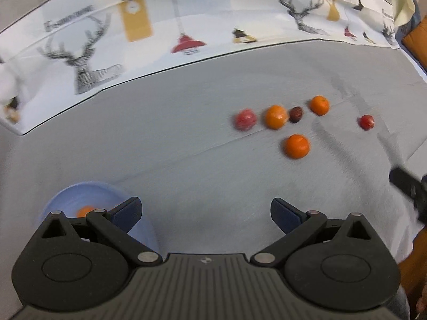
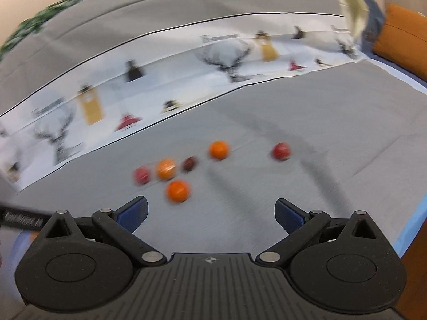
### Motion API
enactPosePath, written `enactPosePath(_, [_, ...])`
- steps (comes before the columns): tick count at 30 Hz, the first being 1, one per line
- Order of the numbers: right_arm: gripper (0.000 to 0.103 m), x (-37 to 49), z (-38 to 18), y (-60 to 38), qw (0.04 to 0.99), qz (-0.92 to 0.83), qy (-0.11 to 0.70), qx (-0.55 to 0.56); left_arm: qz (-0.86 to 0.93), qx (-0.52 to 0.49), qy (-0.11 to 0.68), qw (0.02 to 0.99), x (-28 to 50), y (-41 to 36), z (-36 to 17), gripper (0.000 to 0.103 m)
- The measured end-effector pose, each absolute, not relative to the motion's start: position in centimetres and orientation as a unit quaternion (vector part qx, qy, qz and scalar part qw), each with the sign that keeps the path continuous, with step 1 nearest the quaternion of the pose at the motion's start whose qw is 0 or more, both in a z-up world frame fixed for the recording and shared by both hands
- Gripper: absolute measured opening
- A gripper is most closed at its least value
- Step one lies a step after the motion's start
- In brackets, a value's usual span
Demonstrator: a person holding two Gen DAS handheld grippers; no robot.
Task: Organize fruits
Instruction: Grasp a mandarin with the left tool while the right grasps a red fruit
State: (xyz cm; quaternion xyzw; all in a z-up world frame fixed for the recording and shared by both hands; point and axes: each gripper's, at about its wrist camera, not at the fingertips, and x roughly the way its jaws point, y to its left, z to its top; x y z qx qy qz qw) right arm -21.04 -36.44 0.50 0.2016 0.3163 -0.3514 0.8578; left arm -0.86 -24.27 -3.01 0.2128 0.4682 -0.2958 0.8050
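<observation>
Several small fruits lie on a grey cloth. In the left wrist view: a red one (image 1: 245, 119), three orange ones (image 1: 276, 116) (image 1: 319, 105) (image 1: 296, 146), a dark red one (image 1: 296, 114) and a red one apart at the right (image 1: 366, 122). A pale blue bowl (image 1: 66, 197) at the lower left holds an orange fruit (image 1: 86, 210). My left gripper (image 1: 205, 212) is open and empty beside the bowl. My right gripper (image 2: 210, 213) is open and empty; the nearest orange fruit (image 2: 177, 191) lies just ahead of it, the far red one (image 2: 280, 151) ahead to the right.
A white cloth printed with deer and lamps (image 1: 186, 26) runs along the back of the grey cloth (image 1: 186, 133). An orange cushion (image 2: 403, 37) sits at the far right. The right gripper's body (image 1: 408, 186) shows at the right edge of the left wrist view.
</observation>
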Motion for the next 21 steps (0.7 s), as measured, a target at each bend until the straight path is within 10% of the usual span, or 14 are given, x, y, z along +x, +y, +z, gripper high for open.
enactPosePath(21, [0.102, -15.0, -12.7, -52.3, 0.826, -0.427, 0.339, 0.142, -0.347, 0.221, 0.427, 0.805, -0.8, -38.7, -14.3, 0.103])
